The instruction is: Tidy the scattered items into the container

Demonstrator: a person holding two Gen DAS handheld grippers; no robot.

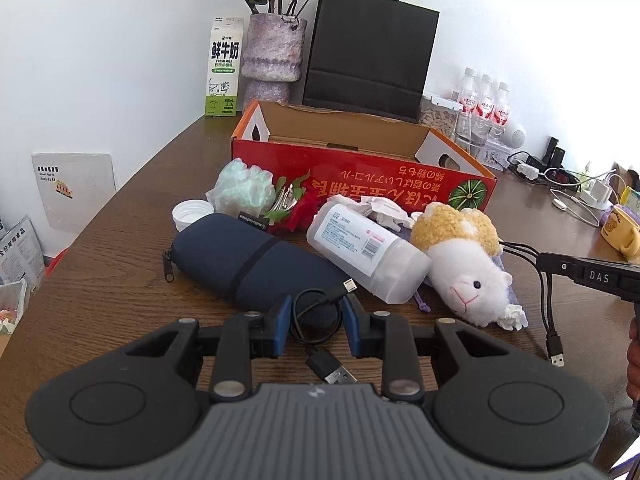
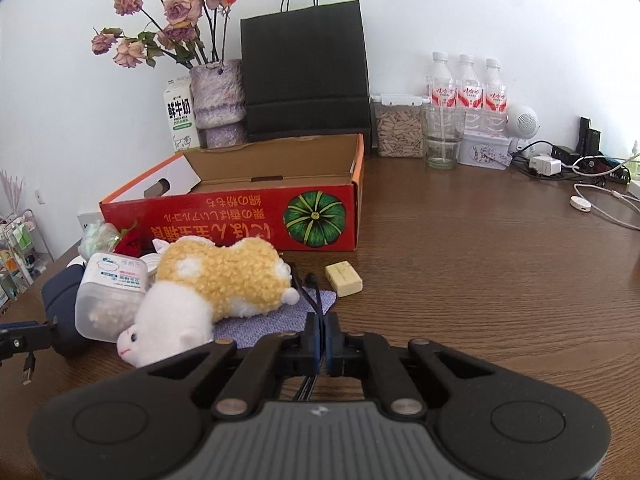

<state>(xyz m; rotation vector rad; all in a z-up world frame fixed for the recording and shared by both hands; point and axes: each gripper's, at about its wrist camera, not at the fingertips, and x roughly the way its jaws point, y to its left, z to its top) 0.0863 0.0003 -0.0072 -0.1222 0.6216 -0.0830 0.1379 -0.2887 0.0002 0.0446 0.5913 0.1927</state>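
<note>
An open red cardboard box point(image 1: 360, 176) point(image 2: 240, 216) sits at mid table. In front of it lie a plush alpaca point(image 1: 468, 264) point(image 2: 216, 280), a white bottle point(image 1: 360, 244), a navy pouch point(image 1: 248, 256), a green mesh sponge point(image 1: 244, 188), a red rose point(image 1: 300, 208) and a white cap point(image 1: 192, 212). My left gripper point(image 1: 318, 300) is shut on a coiled black USB cable point(image 1: 316, 320) low over the table. My right gripper point(image 2: 322, 320) point(image 1: 544, 260) is shut on a black multi-strand cable point(image 2: 316, 292) point(image 1: 524, 252) beside the plush, above a purple cloth point(image 2: 276, 320).
A cream block point(image 2: 344, 278) lies right of the plush. Behind the box stand a black paper bag point(image 2: 304, 76), a vase point(image 2: 218, 100), a milk carton point(image 1: 224, 68), water bottles point(image 2: 468, 92), a jar point(image 2: 400, 128) and a glass point(image 2: 442, 140). Chargers and cords point(image 2: 580, 168) crowd the far right.
</note>
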